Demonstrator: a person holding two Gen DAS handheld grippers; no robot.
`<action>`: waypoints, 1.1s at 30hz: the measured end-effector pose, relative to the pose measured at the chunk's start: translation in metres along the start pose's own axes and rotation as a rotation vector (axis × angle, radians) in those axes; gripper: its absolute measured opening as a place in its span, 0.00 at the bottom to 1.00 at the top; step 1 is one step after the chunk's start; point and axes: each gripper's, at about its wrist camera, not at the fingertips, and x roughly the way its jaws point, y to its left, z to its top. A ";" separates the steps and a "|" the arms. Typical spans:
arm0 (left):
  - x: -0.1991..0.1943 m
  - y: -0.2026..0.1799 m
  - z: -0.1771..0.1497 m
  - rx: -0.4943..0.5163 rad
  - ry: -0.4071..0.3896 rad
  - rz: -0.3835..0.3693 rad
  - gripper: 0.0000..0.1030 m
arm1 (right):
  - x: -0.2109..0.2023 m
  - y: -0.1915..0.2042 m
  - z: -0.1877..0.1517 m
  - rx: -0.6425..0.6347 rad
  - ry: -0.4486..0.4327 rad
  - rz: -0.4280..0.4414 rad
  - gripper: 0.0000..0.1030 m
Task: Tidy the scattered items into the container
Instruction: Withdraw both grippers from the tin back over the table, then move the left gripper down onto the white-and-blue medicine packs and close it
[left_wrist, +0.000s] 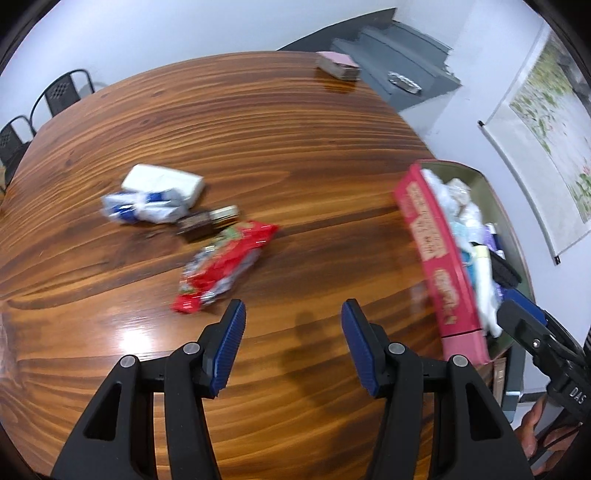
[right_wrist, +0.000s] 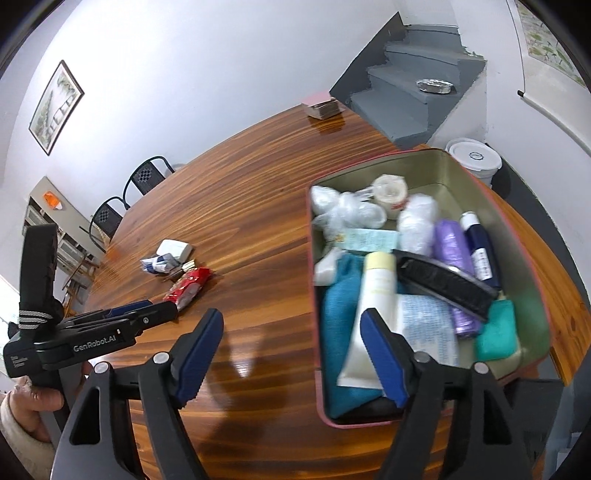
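The container (right_wrist: 532, 266) is sitting at the right end of the wooden surface (left_wrist: 258, 129), already crowded with items. The left tool (left_wrist: 293, 343) is hovering spread and empty, nearer than the equally spread, empty right tool (right_wrist: 291, 354) to the red snack packet (left_wrist: 225, 264), which is lying just ahead and left, its long axis slanting away rightward.

Bright, even indoor light; overhead glare streaks the polished wooden table (left_wrist: 221, 122). Motion blur smears the red snack packet (left_wrist: 221, 266); fisheye bends every edge.

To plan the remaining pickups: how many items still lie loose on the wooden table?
4, clustered: white tissue pack, blue-white crumpled packet, small dark brown box, red snack wrapper. More may be hidden underneath.
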 end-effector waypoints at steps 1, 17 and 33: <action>0.000 0.007 0.000 -0.007 0.001 0.005 0.56 | 0.002 0.004 -0.001 -0.002 0.004 0.001 0.78; 0.000 0.116 0.039 0.067 -0.018 0.083 0.56 | 0.038 0.068 -0.030 -0.017 0.099 -0.010 0.78; 0.043 0.143 0.098 0.283 -0.004 0.001 0.56 | 0.074 0.097 -0.053 0.050 0.166 -0.097 0.78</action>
